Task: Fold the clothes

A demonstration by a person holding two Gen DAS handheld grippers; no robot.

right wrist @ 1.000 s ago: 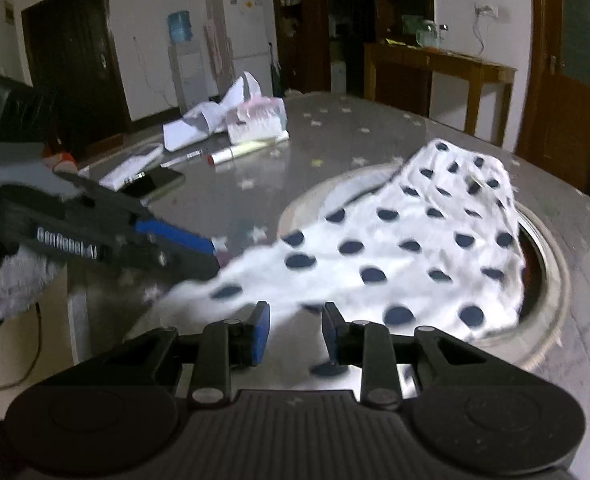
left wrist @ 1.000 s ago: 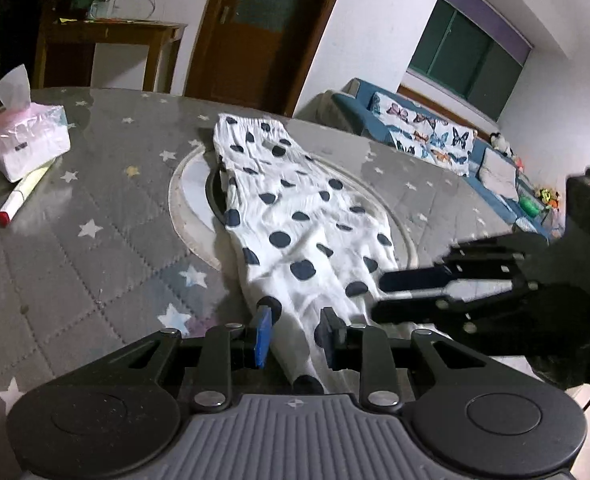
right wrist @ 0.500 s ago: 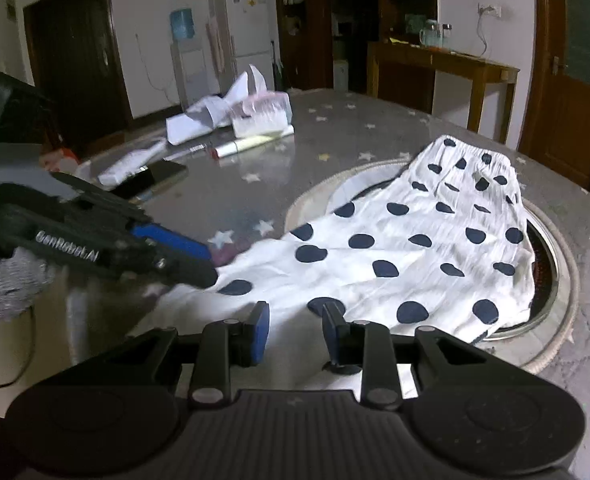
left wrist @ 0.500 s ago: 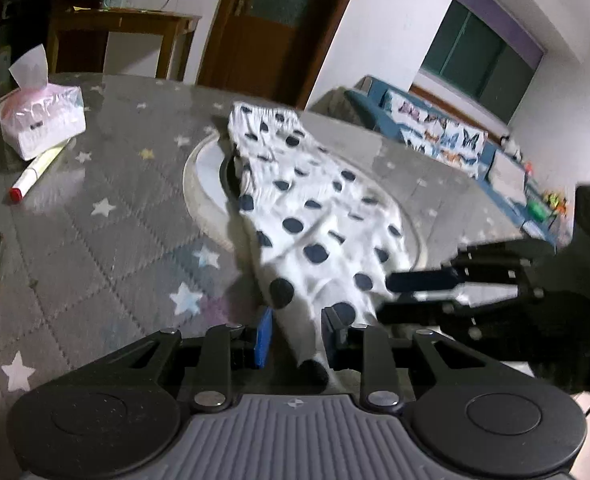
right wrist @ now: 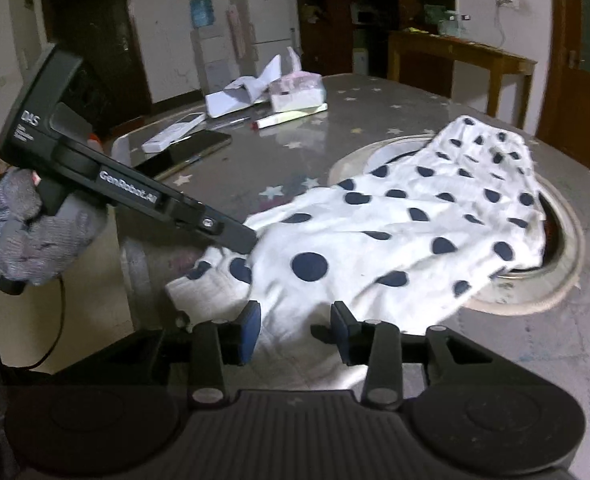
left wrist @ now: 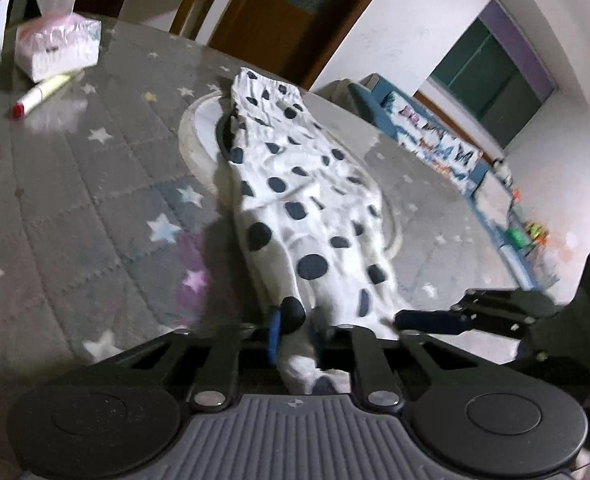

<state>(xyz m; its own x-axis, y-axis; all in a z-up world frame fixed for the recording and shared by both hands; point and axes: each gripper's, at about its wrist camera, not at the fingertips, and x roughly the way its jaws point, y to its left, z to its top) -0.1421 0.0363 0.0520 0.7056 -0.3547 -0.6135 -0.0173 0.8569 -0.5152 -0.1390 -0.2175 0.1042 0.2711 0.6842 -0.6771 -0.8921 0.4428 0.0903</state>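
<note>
A white garment with dark polka dots [left wrist: 295, 184] lies lengthwise on the grey star-patterned table [left wrist: 75, 200], over a round inset ring [left wrist: 191, 136]. My left gripper [left wrist: 295, 334] is at the garment's near end; its jaws are closing and a bunched fold is pinched between the pads. In the right wrist view the garment [right wrist: 415, 220] spreads away from me, and the left gripper [right wrist: 249, 240], held by a gloved hand [right wrist: 35, 240], bites its left corner. My right gripper [right wrist: 295, 328] hovers over the near hem; its jaws are opening, with cloth lying between them unpinched. The right gripper [left wrist: 401, 322] also shows beside the garment.
A tissue pack [left wrist: 55, 46] and a marker [left wrist: 43, 94] lie at the table's far left. A phone [right wrist: 183, 154], a remote [right wrist: 175, 130] and papers [right wrist: 239, 96] sit behind the left gripper. The ring's rim [right wrist: 535, 300] sits right of the garment. A sofa [left wrist: 435, 144] stands beyond the table.
The left jaws narrowed onto the garment's end and the wrist rolled. The right gripper slid sideways along the hem and its jaws widened.
</note>
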